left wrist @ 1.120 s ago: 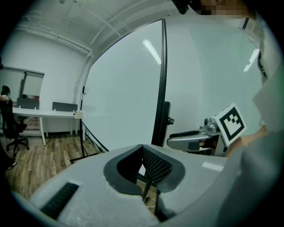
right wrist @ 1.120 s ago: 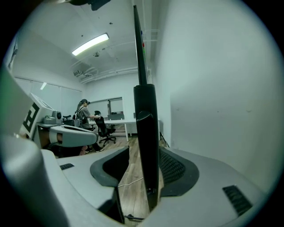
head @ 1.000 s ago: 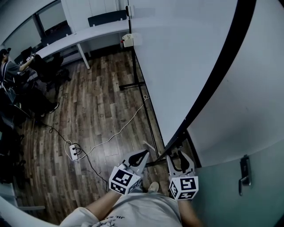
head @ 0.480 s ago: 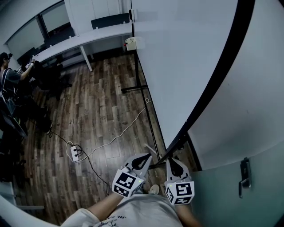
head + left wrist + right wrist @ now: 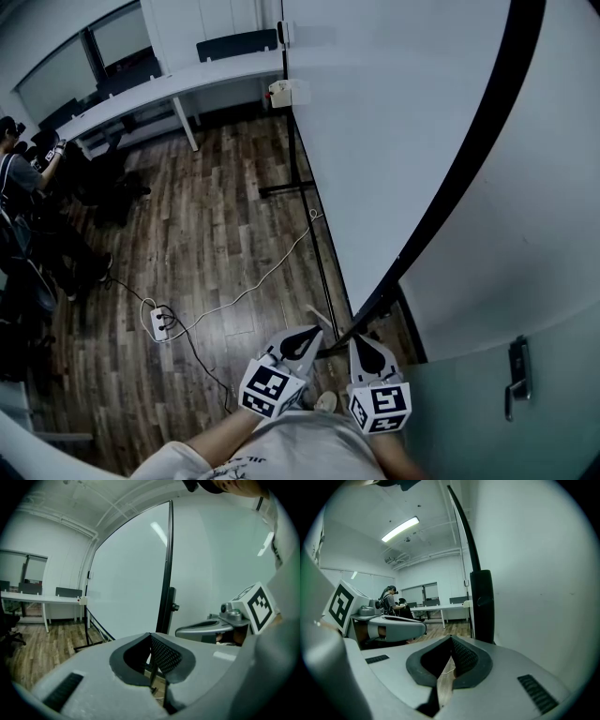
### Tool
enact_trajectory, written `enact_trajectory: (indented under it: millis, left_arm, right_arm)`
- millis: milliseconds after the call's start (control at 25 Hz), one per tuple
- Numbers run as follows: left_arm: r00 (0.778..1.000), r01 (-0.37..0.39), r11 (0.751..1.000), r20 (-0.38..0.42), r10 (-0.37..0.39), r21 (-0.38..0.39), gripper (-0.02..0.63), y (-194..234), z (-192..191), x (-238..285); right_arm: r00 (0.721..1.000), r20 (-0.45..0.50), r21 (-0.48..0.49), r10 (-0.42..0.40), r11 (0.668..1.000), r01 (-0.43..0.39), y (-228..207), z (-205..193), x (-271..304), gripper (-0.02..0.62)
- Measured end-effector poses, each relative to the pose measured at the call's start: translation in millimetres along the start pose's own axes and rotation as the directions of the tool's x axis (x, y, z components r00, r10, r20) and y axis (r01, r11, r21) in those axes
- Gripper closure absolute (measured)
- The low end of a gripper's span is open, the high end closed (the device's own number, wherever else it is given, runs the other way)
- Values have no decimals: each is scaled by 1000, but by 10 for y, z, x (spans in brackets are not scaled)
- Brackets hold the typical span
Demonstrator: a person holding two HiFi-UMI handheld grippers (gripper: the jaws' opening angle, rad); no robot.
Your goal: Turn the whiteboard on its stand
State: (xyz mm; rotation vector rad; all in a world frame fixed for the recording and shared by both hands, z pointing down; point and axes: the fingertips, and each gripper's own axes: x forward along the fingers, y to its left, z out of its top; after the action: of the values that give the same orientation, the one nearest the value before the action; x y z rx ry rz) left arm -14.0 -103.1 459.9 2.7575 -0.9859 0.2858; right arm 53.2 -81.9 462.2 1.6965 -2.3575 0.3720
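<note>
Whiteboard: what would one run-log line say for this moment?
left gripper shut | right gripper jaws just closed, nothing between | whiteboard not gripped

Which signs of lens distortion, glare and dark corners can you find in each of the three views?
Head view: the whiteboard bows, its straight black edge bent into a curve. Left gripper view: lamp streaks glare on the whiteboard, and black corners ring the picture. Right gripper view: the ceiling lamp burns bright, with the same black corners.

The whiteboard (image 5: 394,141) is large, blank and white with a black frame. It stands upright on a thin black stand (image 5: 298,178), whose foot bar rests on the wooden floor (image 5: 206,234). A black clamp (image 5: 482,606) sits at its near edge.
</note>
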Motion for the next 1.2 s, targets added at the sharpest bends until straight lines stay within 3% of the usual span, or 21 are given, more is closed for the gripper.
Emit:
enact_trajectory:
  millis: [1200]
  left_arm:
    - [1000, 19, 1000, -10, -19, 13, 595, -10, -10, 25]
  right_arm:
    - [1000, -22, -23, 4, 1000, -4, 13, -21, 65, 589]
